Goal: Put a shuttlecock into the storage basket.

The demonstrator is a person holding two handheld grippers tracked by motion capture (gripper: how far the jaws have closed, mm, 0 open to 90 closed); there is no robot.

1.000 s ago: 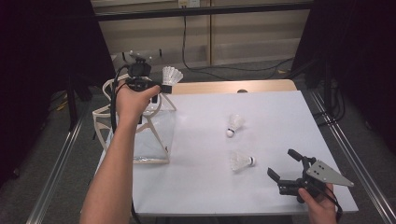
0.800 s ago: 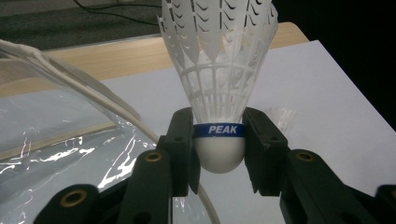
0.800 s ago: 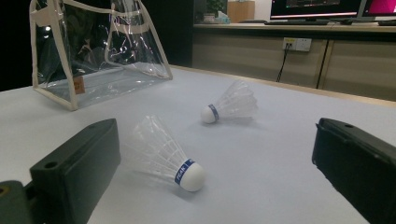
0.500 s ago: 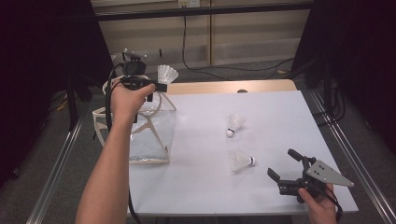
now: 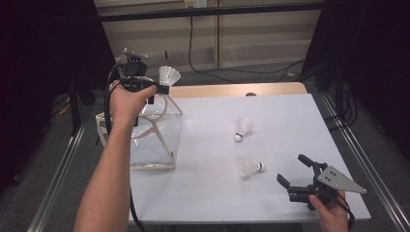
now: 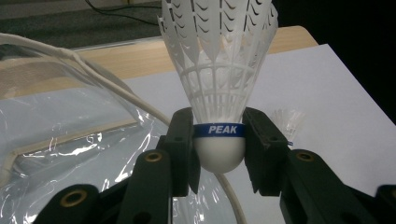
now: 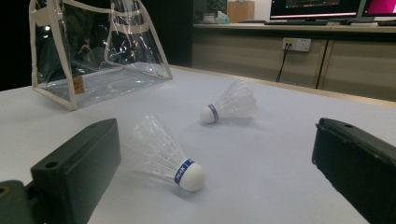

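one shuttlecock [image 6: 218,88] clamped by left gripper [image 6: 218,149], feathers up, cork down; right gripper [image 5: 299,175] released.

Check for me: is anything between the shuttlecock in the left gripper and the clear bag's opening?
Nothing visible blocks it. The left gripper holds the shuttlecock by its cork above the clear bag. Only the bag's white handles arch near the opening; steer between them.

The word "PEAK" stands in white letters on the blue band around the white cork base of the white feathered shuttlecock [image 6: 218,93], and the same blue band with small lettering, too small to read surely, circles the near white shuttlecock [image 7: 163,154].
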